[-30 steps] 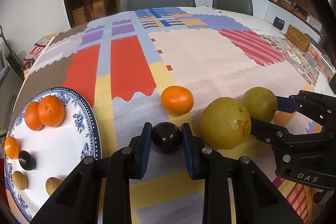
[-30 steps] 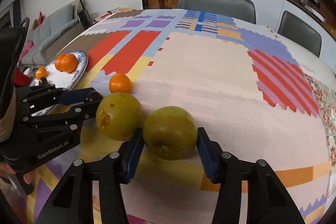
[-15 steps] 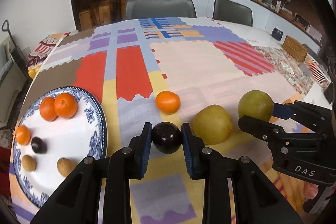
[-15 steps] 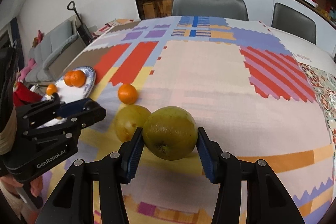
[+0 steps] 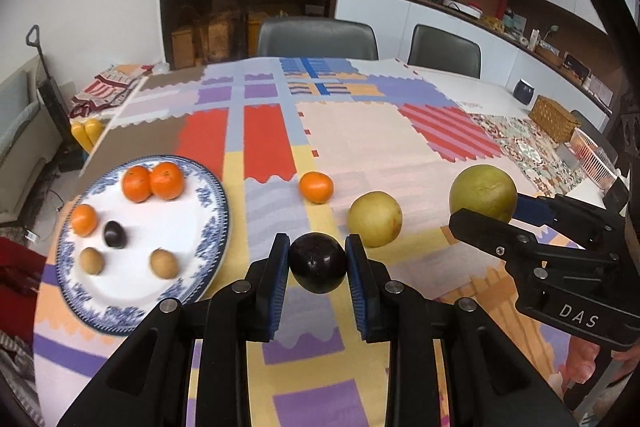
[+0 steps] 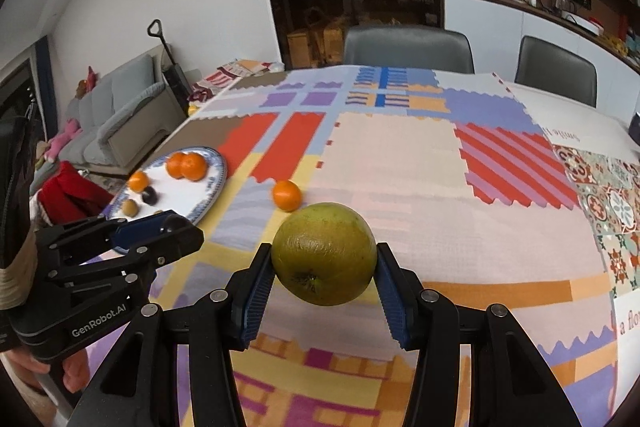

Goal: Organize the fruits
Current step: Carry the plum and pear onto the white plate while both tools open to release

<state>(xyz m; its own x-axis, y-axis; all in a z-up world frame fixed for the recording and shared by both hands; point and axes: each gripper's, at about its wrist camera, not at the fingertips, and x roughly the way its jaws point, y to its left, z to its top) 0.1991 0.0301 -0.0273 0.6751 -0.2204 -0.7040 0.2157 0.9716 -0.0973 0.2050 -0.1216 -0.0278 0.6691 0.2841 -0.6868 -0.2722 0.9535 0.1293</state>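
My left gripper (image 5: 318, 263) is shut on a dark plum (image 5: 317, 262) and holds it above the cloth, just right of the blue-rimmed plate (image 5: 218, 227). The plate carries three oranges, a dark plum and two small brown fruits. My right gripper (image 6: 324, 275) is shut on a large green fruit (image 6: 324, 253), lifted off the table; it also shows in the left wrist view (image 5: 483, 191). A yellow-green fruit (image 5: 374, 218) and a loose orange (image 5: 316, 187) lie on the cloth between the plate and the right gripper.
The table wears a patchwork cloth (image 5: 360, 131). Two grey chairs (image 5: 316, 37) stand at its far side. A wicker basket (image 5: 554, 117) and a dark pot (image 5: 523, 91) sit at the far right. A sofa (image 6: 120, 119) stands to the left.
Both grippers have risen and pulled back, lifting the plum and the green fruit off the cloth. The yellow-green fruit and the loose orange stay on the table.
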